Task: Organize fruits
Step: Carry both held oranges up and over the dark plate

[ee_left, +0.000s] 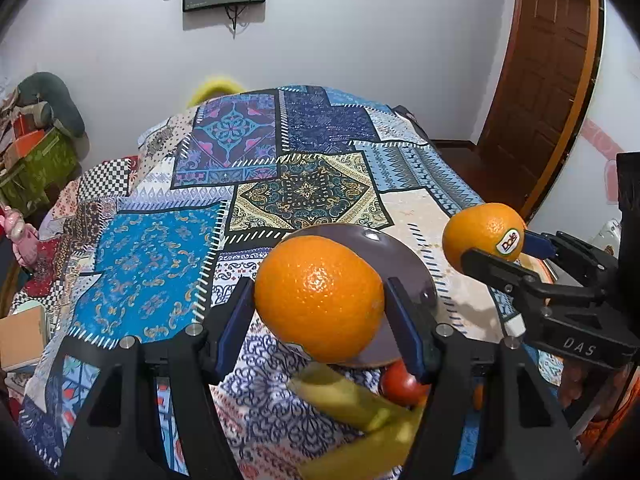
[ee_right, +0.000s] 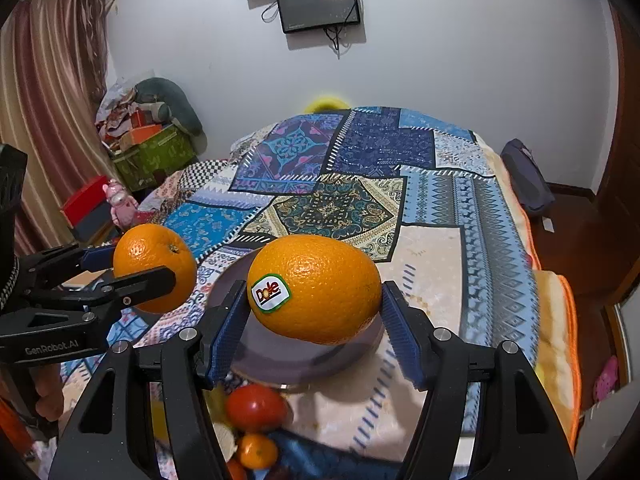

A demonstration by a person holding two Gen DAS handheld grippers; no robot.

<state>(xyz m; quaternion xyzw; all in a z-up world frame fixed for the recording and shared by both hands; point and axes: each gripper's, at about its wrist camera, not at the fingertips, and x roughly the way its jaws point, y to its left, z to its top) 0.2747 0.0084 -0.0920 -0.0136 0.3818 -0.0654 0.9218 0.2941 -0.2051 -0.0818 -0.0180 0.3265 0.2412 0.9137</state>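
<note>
My left gripper (ee_left: 319,289) is shut on a large orange (ee_left: 316,312), held above a grey plate (ee_left: 376,244) on the patchwork-covered bed. My right gripper (ee_right: 314,292) is shut on a second orange (ee_right: 332,280) with a Dole sticker, also over the plate (ee_right: 272,356). Each gripper shows in the other's view: the right gripper (ee_left: 500,249) with the stickered orange (ee_left: 480,232) at the right, the left gripper (ee_right: 132,266) with the plain orange (ee_right: 152,252) at the left. Both oranges are in the air, side by side.
Below the grippers lie a red tomato (ee_right: 256,408), a small tangerine (ee_right: 256,450) and a yellow-green banana (ee_left: 352,400). The quilt (ee_left: 160,272) stretches away to the far wall. Boxes (ee_right: 152,156) are piled at the left, and a wooden door (ee_left: 540,80) stands at the right.
</note>
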